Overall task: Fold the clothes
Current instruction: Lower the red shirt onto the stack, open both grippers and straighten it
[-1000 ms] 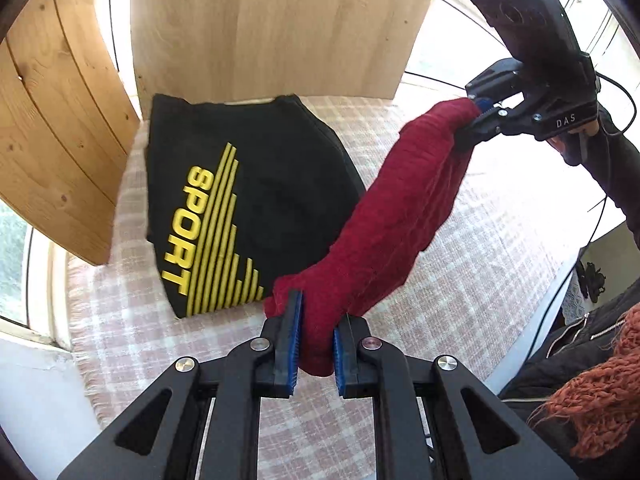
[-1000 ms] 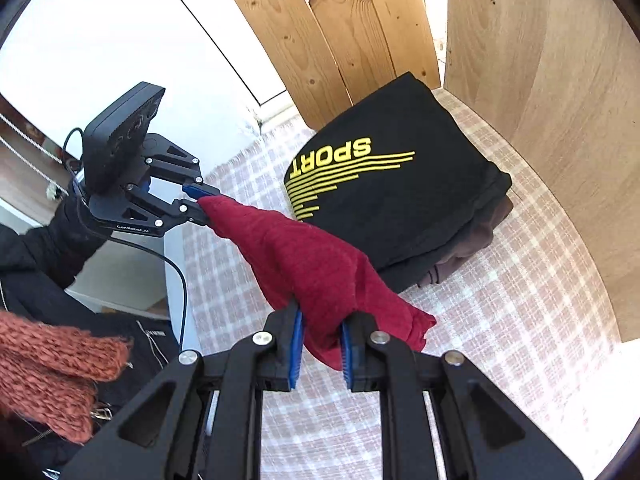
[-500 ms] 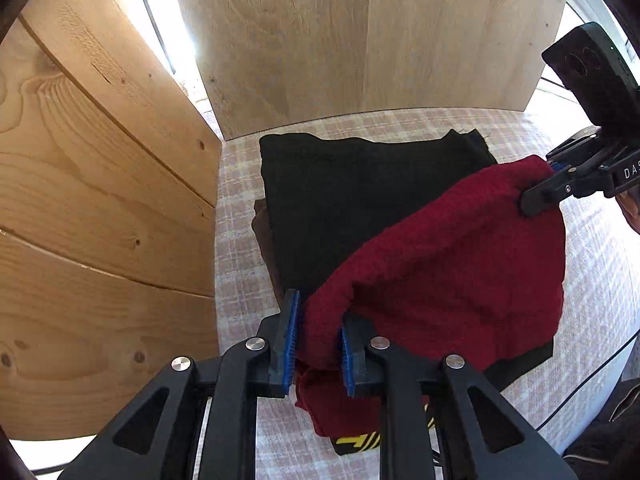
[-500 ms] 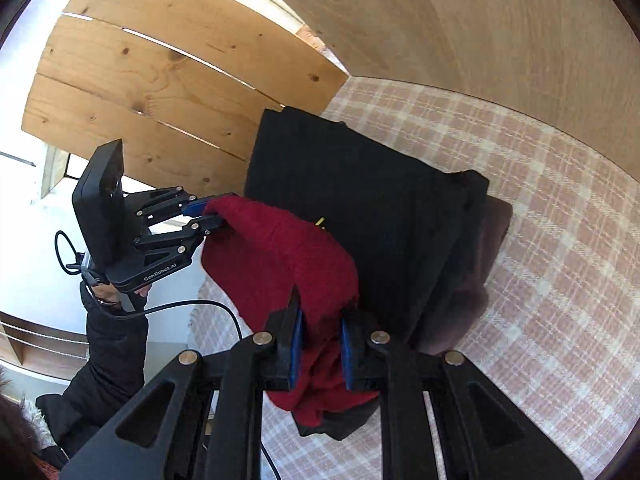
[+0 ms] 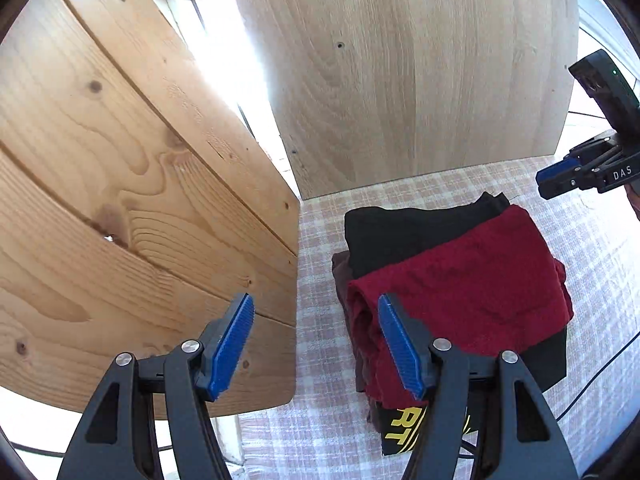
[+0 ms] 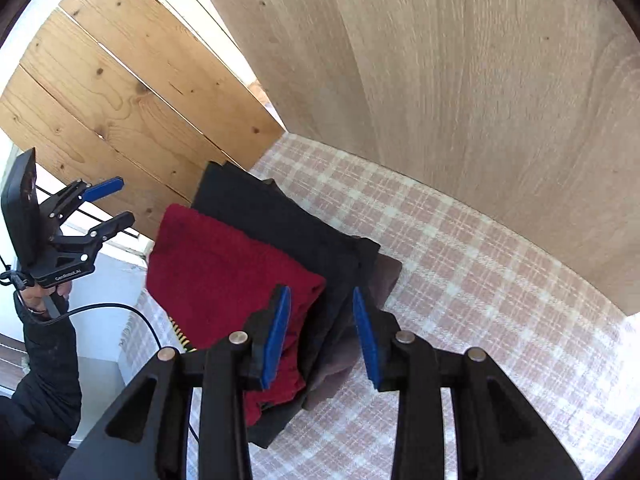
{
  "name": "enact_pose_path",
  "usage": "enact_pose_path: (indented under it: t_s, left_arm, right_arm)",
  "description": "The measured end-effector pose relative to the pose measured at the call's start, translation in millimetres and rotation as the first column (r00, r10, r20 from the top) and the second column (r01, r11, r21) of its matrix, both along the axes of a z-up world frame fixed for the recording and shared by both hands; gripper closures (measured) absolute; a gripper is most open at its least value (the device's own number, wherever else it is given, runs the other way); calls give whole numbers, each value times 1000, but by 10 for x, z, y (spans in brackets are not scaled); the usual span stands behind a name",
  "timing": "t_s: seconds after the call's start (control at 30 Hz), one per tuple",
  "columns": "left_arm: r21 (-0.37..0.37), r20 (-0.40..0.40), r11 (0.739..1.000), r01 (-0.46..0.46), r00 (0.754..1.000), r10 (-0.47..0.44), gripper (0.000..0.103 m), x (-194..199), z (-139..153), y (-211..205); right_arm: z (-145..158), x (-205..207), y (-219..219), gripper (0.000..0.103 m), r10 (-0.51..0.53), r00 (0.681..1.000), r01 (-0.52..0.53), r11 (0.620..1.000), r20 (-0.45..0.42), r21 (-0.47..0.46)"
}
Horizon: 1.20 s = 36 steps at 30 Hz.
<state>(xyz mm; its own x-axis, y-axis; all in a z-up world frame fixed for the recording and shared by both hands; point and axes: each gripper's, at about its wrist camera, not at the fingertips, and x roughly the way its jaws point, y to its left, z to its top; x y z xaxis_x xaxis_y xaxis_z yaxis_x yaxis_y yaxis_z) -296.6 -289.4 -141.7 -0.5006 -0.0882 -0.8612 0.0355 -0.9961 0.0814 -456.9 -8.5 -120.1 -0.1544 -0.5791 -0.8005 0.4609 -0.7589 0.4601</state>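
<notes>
Left wrist: left claw (image 5: 316, 340) spread, empty, beside the folded red knit (image 5: 460, 292) lying atop the black SPORT tee (image 5: 404, 232) — stack squared on the checked bench (image 5: 320, 344).

Right wrist: right claw (image 6: 322, 332) spread, clear of red knit (image 6: 216, 272); brown garment (image 6: 384, 276) underneath.

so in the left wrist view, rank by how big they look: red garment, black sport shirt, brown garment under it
1. red garment
2. black sport shirt, mostly covered by the red one
3. brown garment, only an edge showing

Apparent size only.
</notes>
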Motion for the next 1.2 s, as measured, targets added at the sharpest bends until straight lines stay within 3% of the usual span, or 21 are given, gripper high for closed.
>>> enact_pose_path:
  t_s: [0.07, 0.13, 0.23, 0.27, 0.33, 0.37, 0.4, 0.43, 0.53, 0.63, 0.7, 0.77, 0.97, 1.03, 1.13, 1.2]
  left_arm:
    - [54, -20, 998, 15, 1000, -14, 40, 49, 44, -10]
    - [106, -29, 994, 37, 999, -34, 40, 71, 34, 10]
    - [159, 22, 979, 127, 991, -132, 40, -42, -322, 227]
    - [151, 47, 977, 148, 987, -156, 40, -82, -469, 290]
    - [31, 132, 992, 120, 984, -123, 39, -159, -819, 311]
    - [27, 156, 995, 93, 983, -96, 37, -182, -946, 268]
    - [99, 159, 994, 56, 985, -72, 37, -188, -1009, 181]
    - [135, 156, 990, 30, 986, -51, 37, -176, -1017, 126]
    - [106, 110, 994, -5, 994, -7, 37, -62, -822, 101]
    - [71, 47, 997, 38, 998, -41, 38, 74, -509, 279]
    - [95, 3, 991, 92, 996, -93, 35, 108, -360, 445]
    - [89, -1, 988, 127, 992, -128, 32, 55, -355, 604]
    - [103, 115, 988, 112, 986, -124, 33, -254, -849, 584]
    - [115, 120, 989, 94, 987, -108, 33, -267, -905, 535]
    - [123, 65, 988, 95, 992, -104, 33, -79, -669, 584]
    - [126, 37, 987, 102, 994, -108, 32, 41, -550, 628]
  right_arm:
    - [-3, 150, -199, 70, 82, 997, -81, 995, 12, -53]
    - [-117, 265, -421, 70, 143, 989, -142, 989, 25, -45]
    - [-442, 339, -582, 70, 167, 984, -168, 986, 59, 13]
    - [-564, 359, -600, 71, 169, 984, -172, 983, 56, 55]
    - [-773, 408, -577, 74, 174, 984, -176, 977, 25, 119]
    - [-828, 435, -548, 74, 177, 984, -176, 977, 7, 119]
    - [-826, 456, -527, 75, 176, 984, -175, 978, -5, 113]
    - [-795, 466, -524, 75, 171, 985, -169, 978, -5, 123]
    - [-516, 557, -529, 73, 136, 988, -124, 981, -73, 146]
    - [-225, 646, -584, 71, 104, 978, -76, 985, -182, 152]
    - [-127, 639, -684, 58, 85, 965, -47, 987, -247, 155]
    - [-194, 538, -783, 55, 67, 969, -29, 987, -237, 159]
    - [-775, 166, -880, 55, 62, 994, -45, 982, -91, 184]
    - [-716, 159, -800, 55, 45, 996, -33, 989, -78, 142]
    - [-441, 343, -636, 55, 1, 994, 9, 995, -114, 95]
    - [-326, 598, -618, 55, 39, 988, -25, 995, -150, 92]
